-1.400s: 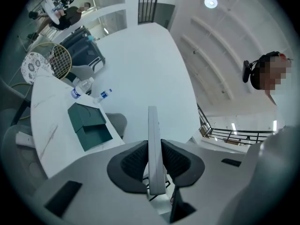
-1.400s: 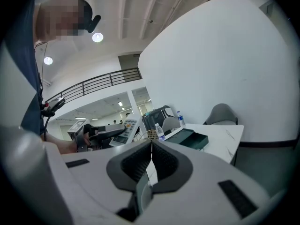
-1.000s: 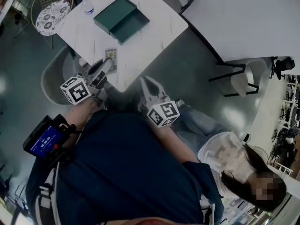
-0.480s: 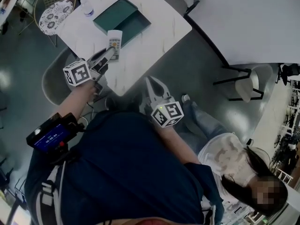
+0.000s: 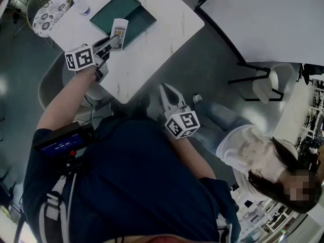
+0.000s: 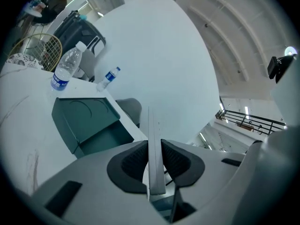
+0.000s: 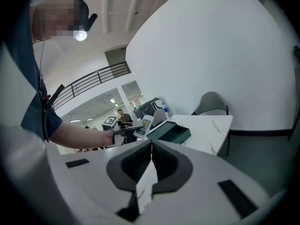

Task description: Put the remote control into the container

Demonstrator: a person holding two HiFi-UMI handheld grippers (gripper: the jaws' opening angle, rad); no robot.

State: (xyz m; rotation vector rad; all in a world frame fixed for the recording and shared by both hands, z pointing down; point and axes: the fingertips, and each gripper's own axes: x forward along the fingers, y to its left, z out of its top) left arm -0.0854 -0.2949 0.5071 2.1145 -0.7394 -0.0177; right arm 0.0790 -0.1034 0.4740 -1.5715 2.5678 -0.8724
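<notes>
**Head view.** No brand or word can be read here. The cubes on both grippers carry black-and-white square markers. A small device [image 5: 62, 145] strapped on the person's left arm shows a blue screen with pale lines too small to read. The remote control [image 5: 120, 30] is white, with a small orange spot among its buttons. The left gripper [image 5: 112, 41] is clamped on its near end, so the remote sticks out forward past the jaws. It is at the corner of the green container [image 5: 119, 9] that faces the person. The container lies open on the far left part of the white table [image 5: 152, 49]. The right gripper [image 5: 168, 91] hangs off the table, beside its near corner and well apart from the remote.

**Left gripper view.** The remote stands edge-on between the two dark pads, which press on both of its flat sides. The container lies on the table to the left and a little ahead of it. A water bottle [image 6: 67, 70] stands at the table's far edge — its label is blue, but the print is too small to read.

**Right gripper view.** The jaws are closed together with nothing between them. Far ahead, the left gripper holds the remote raised above the table, its front end by the container's left end. Whether it is over the box or just beside it, I cannot tell.
</notes>
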